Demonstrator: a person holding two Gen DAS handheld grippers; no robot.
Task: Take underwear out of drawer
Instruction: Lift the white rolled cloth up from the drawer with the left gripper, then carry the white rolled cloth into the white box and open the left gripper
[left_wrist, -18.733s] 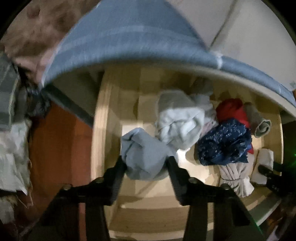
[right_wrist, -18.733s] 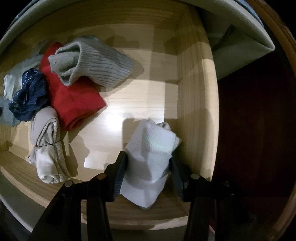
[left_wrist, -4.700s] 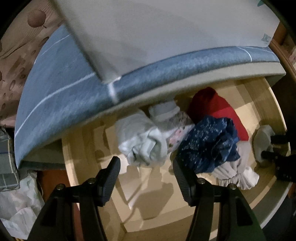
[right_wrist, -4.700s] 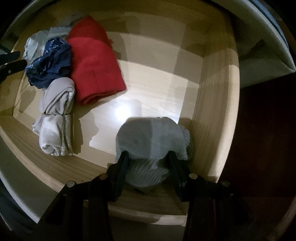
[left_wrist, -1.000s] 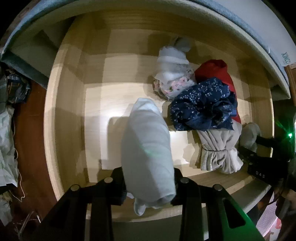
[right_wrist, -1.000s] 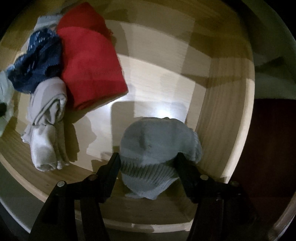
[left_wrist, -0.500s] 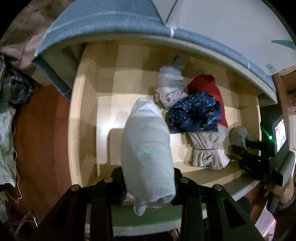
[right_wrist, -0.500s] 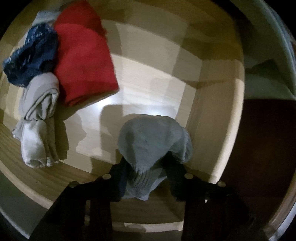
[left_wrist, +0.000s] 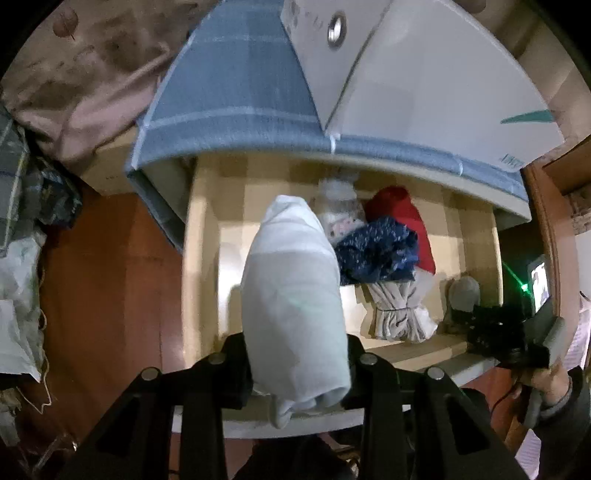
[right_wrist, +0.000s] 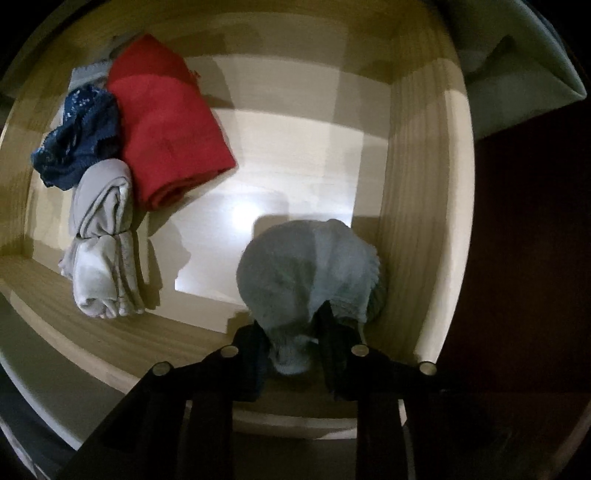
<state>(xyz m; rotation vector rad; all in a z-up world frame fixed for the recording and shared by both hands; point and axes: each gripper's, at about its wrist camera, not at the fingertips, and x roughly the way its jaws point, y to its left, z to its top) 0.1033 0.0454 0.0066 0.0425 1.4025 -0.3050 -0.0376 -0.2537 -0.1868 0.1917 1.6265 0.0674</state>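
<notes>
Fabric all round, so nothing here is heavy or breakable, just soft, floppy and light. My left gripper (left_wrist: 297, 363) has its fingers pinching a pale roll (left_wrist: 293, 295) around its lower end, and the roll is up above the drawer (left_wrist: 201, 258), sticking out forward over it. A loose tail of cloth hangs below the pinch, so I'd guess it could unroll or sag if I swing it fast.

My right gripper (right_wrist: 293, 345) has its fingers squeezed onto the bottom edge of a grey bundle (right_wrist: 308, 269), which sits in the drawer's right front corner, close against the side wall. I can't tell if it's off the drawer floor. It's a ribbed knit, so probably grippy, but I only have a fold of it, and I reckon a deeper bite across the middle would hold better than an edge.

Count of what's not in my fingers, from the right wrist view: one red fold (right_wrist: 166, 122), one navy patterned piece (right_wrist: 79, 136) and one beige roll (right_wrist: 101, 236), all bunched together at the left. The left view adds one whitish floral piece (left_wrist: 341, 214) behind the navy one. So four lying loose, plus the two I'm holding, six in total.
</notes>
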